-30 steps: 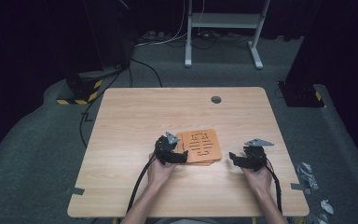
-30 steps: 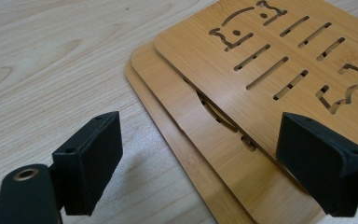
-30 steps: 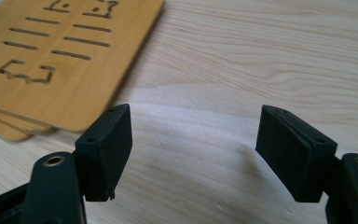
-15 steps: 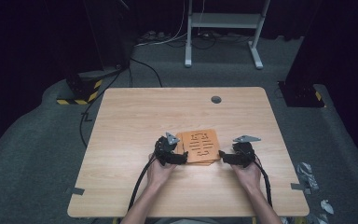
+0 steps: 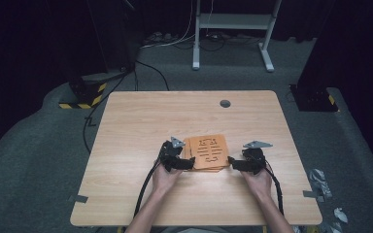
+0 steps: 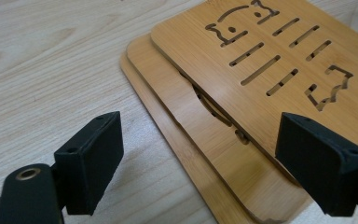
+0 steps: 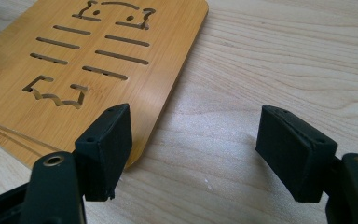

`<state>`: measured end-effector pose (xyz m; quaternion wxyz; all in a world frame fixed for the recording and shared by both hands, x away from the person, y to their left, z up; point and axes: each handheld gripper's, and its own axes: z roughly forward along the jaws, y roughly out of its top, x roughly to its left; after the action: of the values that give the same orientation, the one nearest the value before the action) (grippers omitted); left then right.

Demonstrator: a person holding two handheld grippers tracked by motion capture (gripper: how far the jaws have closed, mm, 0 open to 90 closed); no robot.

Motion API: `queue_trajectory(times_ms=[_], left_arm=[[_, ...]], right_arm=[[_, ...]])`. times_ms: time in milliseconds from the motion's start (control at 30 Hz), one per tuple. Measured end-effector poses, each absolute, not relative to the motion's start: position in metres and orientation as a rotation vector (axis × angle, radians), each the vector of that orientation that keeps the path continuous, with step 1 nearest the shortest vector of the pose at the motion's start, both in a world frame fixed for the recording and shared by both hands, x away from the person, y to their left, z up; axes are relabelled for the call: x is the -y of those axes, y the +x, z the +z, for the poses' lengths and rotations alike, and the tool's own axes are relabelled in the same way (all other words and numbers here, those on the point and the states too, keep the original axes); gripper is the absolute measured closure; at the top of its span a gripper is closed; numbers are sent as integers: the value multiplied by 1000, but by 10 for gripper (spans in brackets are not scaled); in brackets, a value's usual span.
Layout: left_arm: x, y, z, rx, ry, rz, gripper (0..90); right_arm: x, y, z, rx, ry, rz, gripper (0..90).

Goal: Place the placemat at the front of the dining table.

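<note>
On the pale wooden bench [image 5: 141,121], we flank the stack of orange bamboo slotted boards [image 5: 209,152]: left hand-held gripper [image 5: 187,163] and right hand-held gripper [image 5: 232,163] both jaws apart, empty.

The right gripper [image 5: 232,163] moves in leftward across the tabletop [image 5: 141,116], from well off to the side 1 second ago to right against the near right corner of the stack of bamboo boards [image 5: 209,153]. Its jaws stand wide, one over the board's edge. The person's right hand [image 5: 258,178] follows it inward.
</note>
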<state>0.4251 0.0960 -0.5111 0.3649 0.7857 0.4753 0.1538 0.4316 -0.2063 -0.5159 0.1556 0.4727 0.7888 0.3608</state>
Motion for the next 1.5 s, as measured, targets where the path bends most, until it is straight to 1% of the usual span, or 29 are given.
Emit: queue_trajectory(times_ms=[300,733,1133,1167,1300,1500], left_arm=[[-95,424,-507,-1205,1999,376,147],[-91,428,-499,-1195,1934,302,144],[-87,432,-500,-1216,1936,264,151],[-84,435,-501,-1221,1947,242,152],[-75,439,-499,-1209,1986,228,154],[-72,443,-502,-1220,1981,192,159]], right_arm=[[208,431,-519,-2249,1353,1044,267],[207,429,-521,-2263,1311,1018,268],[208,428,-522,-2259,1302,1028,271],[207,428,-523,-2251,1299,1029,271],[207,428,-523,-2253,1296,1031,271],[207,428,-523,-2254,1294,1033,272]])
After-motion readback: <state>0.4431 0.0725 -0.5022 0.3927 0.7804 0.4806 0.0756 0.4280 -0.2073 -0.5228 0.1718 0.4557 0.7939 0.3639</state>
